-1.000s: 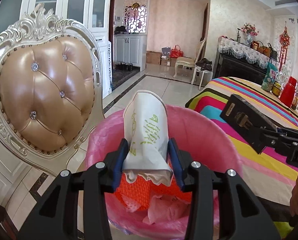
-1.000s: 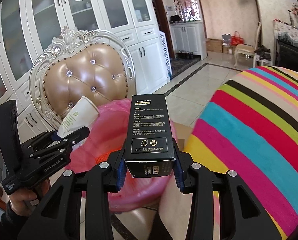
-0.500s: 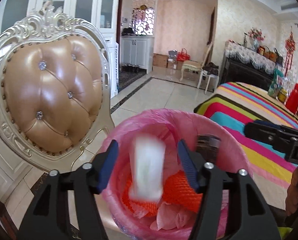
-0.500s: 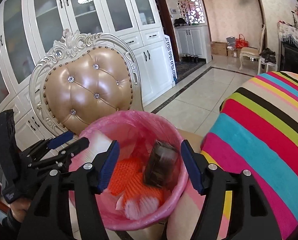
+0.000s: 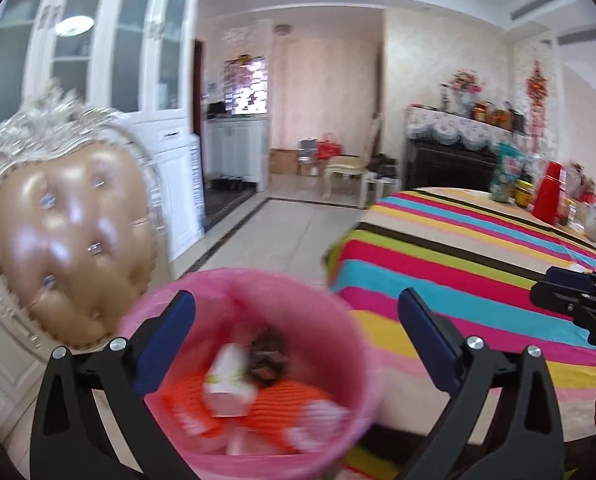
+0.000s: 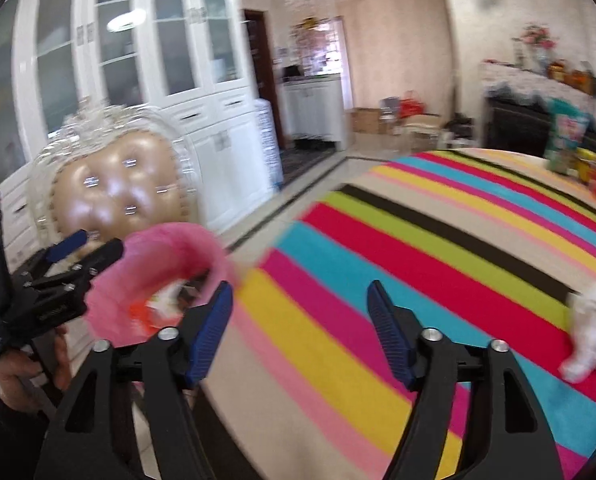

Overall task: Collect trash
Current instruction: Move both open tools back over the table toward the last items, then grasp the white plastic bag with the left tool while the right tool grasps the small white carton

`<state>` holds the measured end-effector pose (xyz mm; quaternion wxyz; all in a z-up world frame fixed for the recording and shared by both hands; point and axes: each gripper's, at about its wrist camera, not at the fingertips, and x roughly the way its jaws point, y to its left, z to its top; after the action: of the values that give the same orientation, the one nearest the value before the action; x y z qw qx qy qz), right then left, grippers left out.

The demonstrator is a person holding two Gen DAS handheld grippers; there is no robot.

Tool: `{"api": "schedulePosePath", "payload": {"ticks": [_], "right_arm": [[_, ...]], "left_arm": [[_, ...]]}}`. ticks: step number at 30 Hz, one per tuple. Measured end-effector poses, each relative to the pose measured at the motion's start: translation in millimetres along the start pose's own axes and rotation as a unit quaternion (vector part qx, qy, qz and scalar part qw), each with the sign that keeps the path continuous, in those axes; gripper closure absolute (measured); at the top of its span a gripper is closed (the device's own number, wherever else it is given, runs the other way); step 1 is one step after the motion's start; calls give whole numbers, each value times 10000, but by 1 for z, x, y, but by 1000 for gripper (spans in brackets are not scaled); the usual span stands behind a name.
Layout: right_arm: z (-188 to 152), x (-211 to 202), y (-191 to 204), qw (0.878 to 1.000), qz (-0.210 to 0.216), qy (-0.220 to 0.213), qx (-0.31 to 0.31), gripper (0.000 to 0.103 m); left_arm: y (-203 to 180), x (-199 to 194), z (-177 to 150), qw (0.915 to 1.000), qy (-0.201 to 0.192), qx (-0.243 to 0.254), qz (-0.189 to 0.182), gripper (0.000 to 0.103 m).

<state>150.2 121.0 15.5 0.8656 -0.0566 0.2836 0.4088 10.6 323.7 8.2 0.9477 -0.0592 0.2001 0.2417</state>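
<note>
The left gripper [image 5: 296, 334] is seen above a pink-lined bin [image 5: 337, 432]; its jaws are opening, stand wide apart, and nothing is held between them. Inside the bin, a white paper cup [image 5: 228, 380] lies on orange netting [image 5: 294, 400], with a dark box [image 5: 266, 360] just beside the cup; all three are blurred. The bin is placed between a padded chair [image 5: 66, 252] and a table covered with a striped cloth [image 5: 477, 264].

The right gripper [image 6: 299, 330] is held over the striped cloth [image 6: 437, 248], with the bin [image 6: 158, 256] to its left. Its jaws are likewise opening and apart, and nothing lies between them. A crumpled white object [image 6: 589, 332] rests on the cloth near the right edge of the right wrist view; what it is cannot be told. The left gripper [image 6: 88, 248] appears at the left of that view, next to the bin's rim, carried by a hand [image 6: 22, 376]. White cabinets [image 6: 138, 80] stand behind the chair [image 6: 118, 188].
</note>
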Motion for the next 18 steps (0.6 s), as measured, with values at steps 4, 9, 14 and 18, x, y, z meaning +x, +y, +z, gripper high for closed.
{"api": "schedulePosePath", "payload": {"ticks": [4,9,14,18], "right_arm": [[-18,-29,-60,9973,-658,73,323,32],[-39,-66,-130,9885,-1260,38,840,32],[-58,-86,-193,9765,-1767,162,1226,32],[-73,-84,-239,9632,-2164,465,1527,32]], "left_arm": [[-64,10,6,9981,96,300,-533,5],[-139,18,8,9920,145,650,-1071,5],[-203,27,5,9843,315,796,-1545,5],[-243,33,7,9808,321,794,-1753,5]]}}
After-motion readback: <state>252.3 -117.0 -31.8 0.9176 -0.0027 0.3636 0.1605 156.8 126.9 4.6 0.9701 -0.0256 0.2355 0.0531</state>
